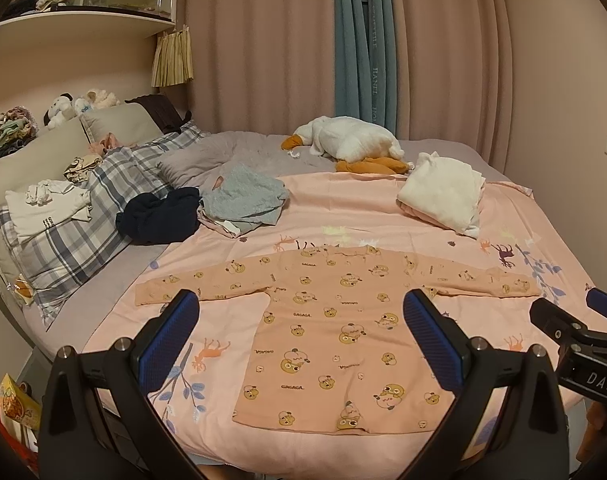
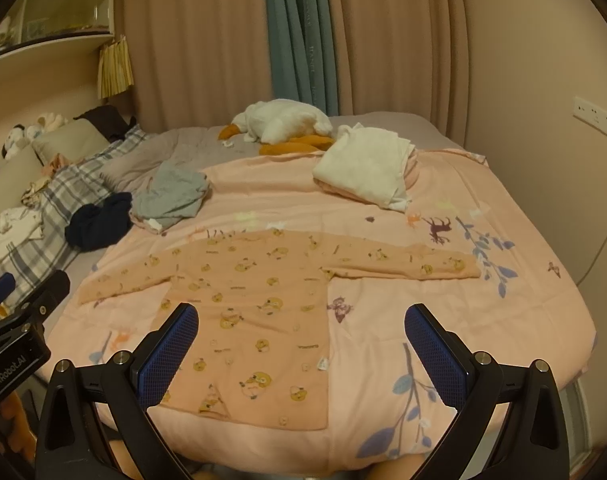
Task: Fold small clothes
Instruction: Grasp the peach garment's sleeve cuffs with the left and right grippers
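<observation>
While nothing is gripped yet: both tools hover above the near edge of the bed, so the step in hand reads as the first fold of a garment already laid out.
Left gripper [image 1: 301, 336]: fingers spread wide and empty, hanging over the shirt's left underarm and lower body.
Shirt [image 1: 335, 320]: a small peach long-sleeved top with a cartoon print lies flat on the pink quilt, hem toward the viewer, both sleeves stretched out sideways.
Left sleeve [image 1: 175, 286]: a sensible first pinch is near the cuff, through one layer only, carrying it across the chest without dragging the body.
Right gripper [image 2: 301, 340]: fingers likewise apart and holding nothing, above the shirt's right hem side and the bare quilt beside it.
Right sleeve [image 2: 419, 266]: it lies far from the right tool; the fold probably goes best if the cloth is lifted clear, since soft knit drags and wrinkles.
Quilt [image 1: 523, 220]: pink, printed with deer and leaves, soft and slightly rumpled, so creases will need pressing down.
Room, left to right: plaid pillow [image 1: 83, 216], dark garment [image 1: 159, 216], grey-blue clothes [image 1: 247, 196], goose plush [image 1: 343, 140], folded white cloth [image 1: 443, 196], pink curtains behind.
</observation>
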Motion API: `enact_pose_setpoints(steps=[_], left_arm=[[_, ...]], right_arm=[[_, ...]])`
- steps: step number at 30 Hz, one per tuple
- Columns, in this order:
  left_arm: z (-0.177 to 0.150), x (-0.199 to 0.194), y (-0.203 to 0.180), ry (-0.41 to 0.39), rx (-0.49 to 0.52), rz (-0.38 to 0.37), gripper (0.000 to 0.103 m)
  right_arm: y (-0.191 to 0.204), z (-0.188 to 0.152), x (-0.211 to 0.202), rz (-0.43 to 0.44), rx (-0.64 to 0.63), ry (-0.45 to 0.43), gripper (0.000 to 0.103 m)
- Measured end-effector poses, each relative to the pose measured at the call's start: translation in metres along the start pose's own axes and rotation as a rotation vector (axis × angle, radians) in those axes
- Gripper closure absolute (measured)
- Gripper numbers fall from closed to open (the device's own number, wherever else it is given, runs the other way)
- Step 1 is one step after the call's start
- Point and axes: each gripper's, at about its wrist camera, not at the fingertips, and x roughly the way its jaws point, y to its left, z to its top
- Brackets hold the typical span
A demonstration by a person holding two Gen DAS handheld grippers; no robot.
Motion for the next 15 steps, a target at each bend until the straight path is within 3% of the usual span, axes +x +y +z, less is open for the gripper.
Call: enact_pose_setpoints(steps=[8, 11, 15], left_arm=[[0.000, 0.042, 0.013, 0.067, -0.031, -0.028, 0.001], [0.000, 0.083, 0.033, 0.131, -0.086, -0.055, 0.001], [-0.003, 0.168, 0.059, 0.270, -0.090, 0.029, 0.007]], right_arm=[[0.000, 0.005, 0.027, 0.033, 0.004, 0.029, 0.001], [-0.020, 0.015, 0.054, 0.057, 0.038, 0.056, 0.001], [-0.078, 0.031, 0.118, -0.023, 0.111, 0.126, 0.001]])
